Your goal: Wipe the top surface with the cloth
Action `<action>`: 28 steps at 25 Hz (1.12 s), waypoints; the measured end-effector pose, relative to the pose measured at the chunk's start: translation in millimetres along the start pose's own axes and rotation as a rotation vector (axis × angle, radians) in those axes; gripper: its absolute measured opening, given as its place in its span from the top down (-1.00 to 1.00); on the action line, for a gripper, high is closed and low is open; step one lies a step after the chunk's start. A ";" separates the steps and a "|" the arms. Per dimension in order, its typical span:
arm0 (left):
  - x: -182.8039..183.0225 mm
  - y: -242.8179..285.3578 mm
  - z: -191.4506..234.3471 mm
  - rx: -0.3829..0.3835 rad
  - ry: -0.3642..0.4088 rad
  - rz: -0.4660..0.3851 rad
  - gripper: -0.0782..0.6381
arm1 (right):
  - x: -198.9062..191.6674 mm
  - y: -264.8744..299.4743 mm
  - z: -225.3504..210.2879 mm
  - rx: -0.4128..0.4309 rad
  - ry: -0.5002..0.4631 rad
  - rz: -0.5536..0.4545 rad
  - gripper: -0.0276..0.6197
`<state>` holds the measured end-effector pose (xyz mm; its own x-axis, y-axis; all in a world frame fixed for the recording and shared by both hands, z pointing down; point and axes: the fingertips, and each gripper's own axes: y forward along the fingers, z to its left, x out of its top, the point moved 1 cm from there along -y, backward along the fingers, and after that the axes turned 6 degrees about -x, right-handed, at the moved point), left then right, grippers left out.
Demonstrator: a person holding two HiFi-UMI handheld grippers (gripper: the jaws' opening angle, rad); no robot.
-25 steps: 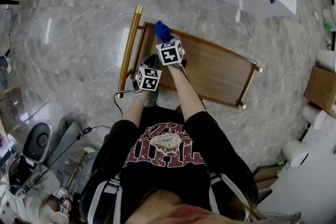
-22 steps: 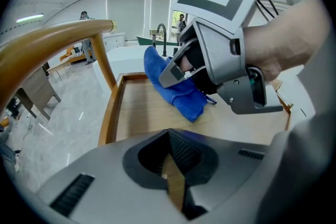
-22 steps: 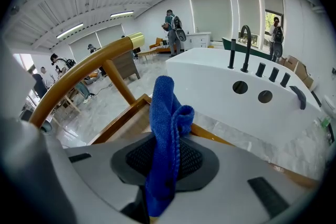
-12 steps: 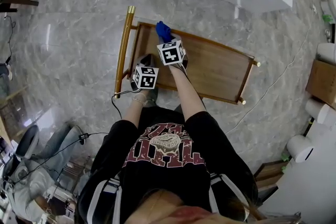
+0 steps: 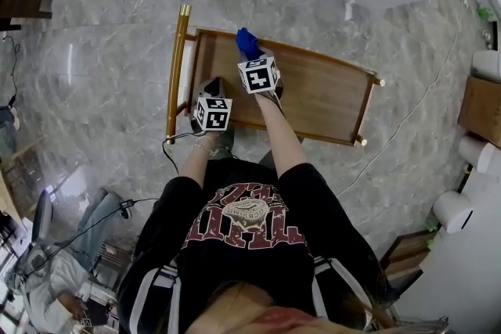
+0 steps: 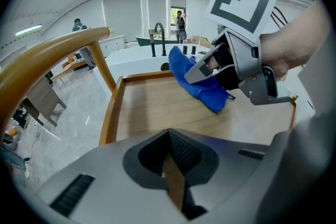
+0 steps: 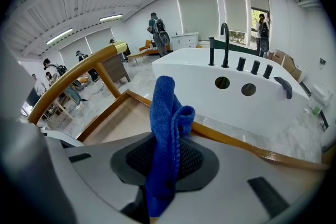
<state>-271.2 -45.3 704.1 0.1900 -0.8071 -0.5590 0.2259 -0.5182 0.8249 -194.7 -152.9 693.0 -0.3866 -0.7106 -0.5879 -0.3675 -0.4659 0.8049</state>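
Ideally the right claw, clamped on the blue cloth at eleven o'clock on the table, presses flat and sweeps toward three. The left claw sits closed and empty at nine o'clock.

The cloth is showing deep blue (a fine knitted weave up close); the tabletop is glowing warm brown with wood grain, its rail brassy gold; the floor is running grey with pale marble veins; the left gripper is showing grey, its fingers black and cross-hatched, its cube wearing black-and-white squares.
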 end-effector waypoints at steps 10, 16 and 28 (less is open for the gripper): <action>-2.1 0.3 -0.2 0.017 -0.007 -0.014 0.65 | -9.4 -6.5 -15.9 -0.013 0.015 0.001 0.64; -1.6 -1.7 0.3 0.028 -0.008 -0.015 0.65 | -13.9 -13.2 -26.7 -0.026 0.022 0.005 0.64; 0.8 -3.4 -1.5 0.053 -0.007 -0.018 0.65 | -29.0 -27.5 -57.2 -0.065 0.049 0.005 0.64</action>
<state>-270.4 -43.8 700.7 0.1794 -0.7993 -0.5736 0.1785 -0.5469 0.8180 -125.1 -149.6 692.6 -0.3458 -0.7370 -0.5807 -0.3091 -0.4948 0.8122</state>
